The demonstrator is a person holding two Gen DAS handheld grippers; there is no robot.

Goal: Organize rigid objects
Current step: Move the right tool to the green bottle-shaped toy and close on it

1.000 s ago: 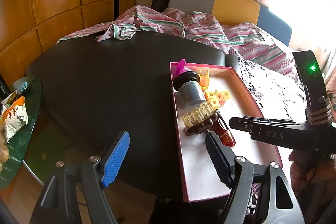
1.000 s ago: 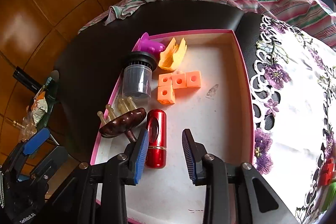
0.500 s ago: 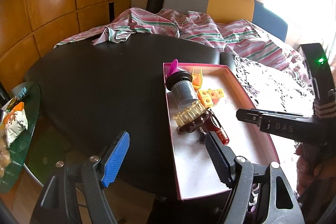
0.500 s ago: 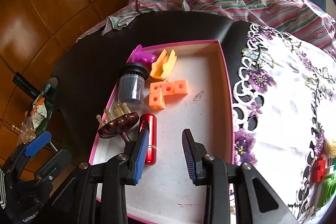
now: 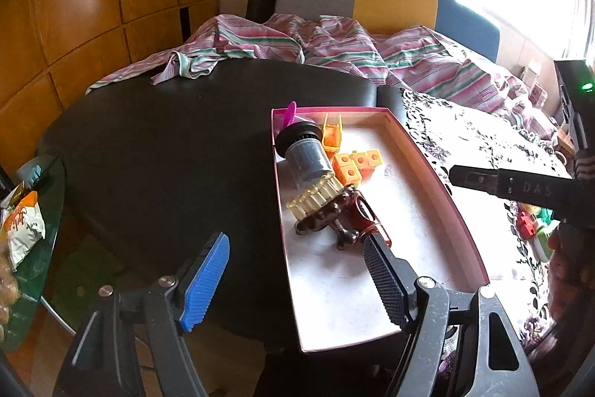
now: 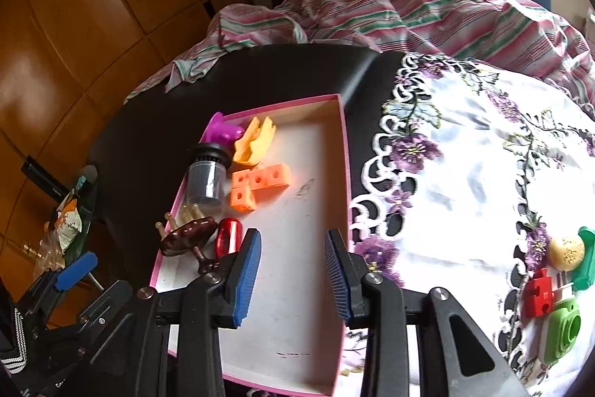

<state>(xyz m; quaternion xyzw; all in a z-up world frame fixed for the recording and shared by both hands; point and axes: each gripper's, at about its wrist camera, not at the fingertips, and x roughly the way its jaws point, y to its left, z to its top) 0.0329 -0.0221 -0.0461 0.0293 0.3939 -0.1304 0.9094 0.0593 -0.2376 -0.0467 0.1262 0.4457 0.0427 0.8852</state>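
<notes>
A box [image 6: 344, 151] sits on a table [image 5: 167, 155] with a jar [image 6: 206, 173], blocks [image 6: 260, 183] and a tube [image 6: 227, 236] along its left side, while toys [image 6: 554, 281] lie on a cloth [image 6: 465, 173] to its right.

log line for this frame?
left tool: open, empty | right tool: open, empty, over pink tray | red cylinder: in tray | loose toys: on tablecloth

Pink-rimmed tray [image 6: 344, 151] on black table, holding along its left side: purple piece [image 6: 219, 131], yellow clip [image 6: 256, 142], upright dark jar [image 6: 206, 173], orange cubes [image 6: 260, 183] joined in an L, brown comb-like piece [image 6: 187, 235], possibly a hairbrush, red cylinder [image 6: 227, 236] lying flat beside it
</notes>
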